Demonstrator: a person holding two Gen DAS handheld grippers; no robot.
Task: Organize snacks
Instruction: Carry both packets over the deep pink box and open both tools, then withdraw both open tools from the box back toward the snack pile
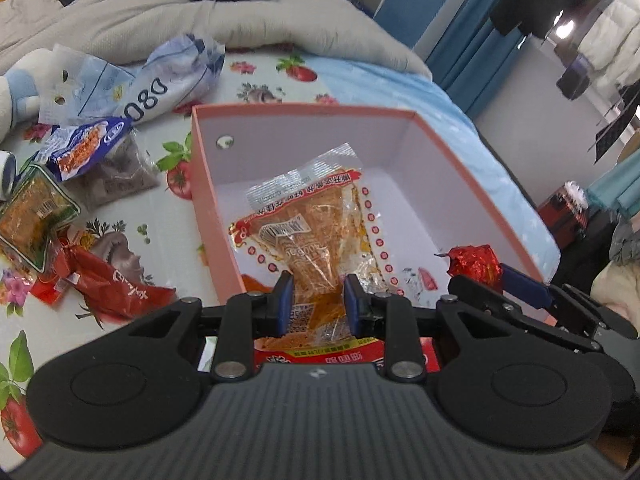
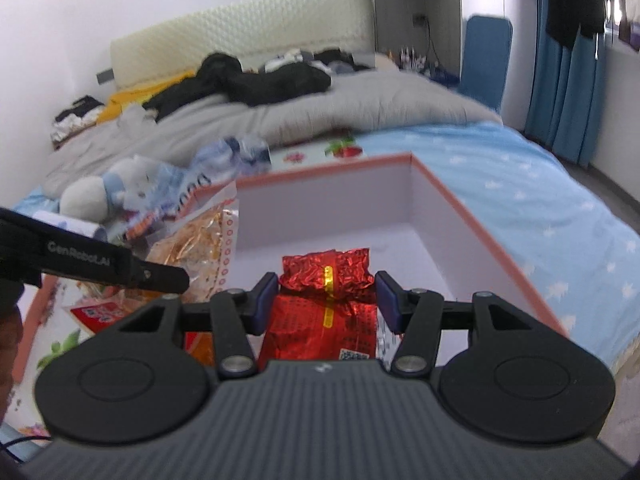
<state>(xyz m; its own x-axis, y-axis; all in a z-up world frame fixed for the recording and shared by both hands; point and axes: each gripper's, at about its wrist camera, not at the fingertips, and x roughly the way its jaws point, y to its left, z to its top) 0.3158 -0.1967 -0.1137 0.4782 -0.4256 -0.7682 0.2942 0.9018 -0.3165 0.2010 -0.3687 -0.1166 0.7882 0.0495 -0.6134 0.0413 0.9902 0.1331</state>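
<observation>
Gripping an orange snack packet point(image 1: 316, 236), the left gripper point(image 1: 318, 300) is seen at lower centre of the left wrist view, its blue pads pressed on the packet's lower part. The packet is held above the open pink box point(image 1: 208, 184), which fills the middle of the frame. At the right edge, the right gripper point(image 1: 486, 276) is seen, clamped on a red foil packet point(image 1: 474, 260) over the box's right side.

In the right wrist view, the red foil packet point(image 2: 328, 300) is pinched between the right gripper point(image 2: 326, 300) pads at centre frame, above the white floor of the pink box point(image 2: 480, 232). At left, the orange snack packet point(image 2: 200, 248) is held up beside the box wall.

Loose snack bags point(image 1: 76, 184) are scattered at left on the fruit-printed sheet point(image 1: 160, 216). A grey duvet point(image 1: 240, 20) is bunched at the top.
</observation>
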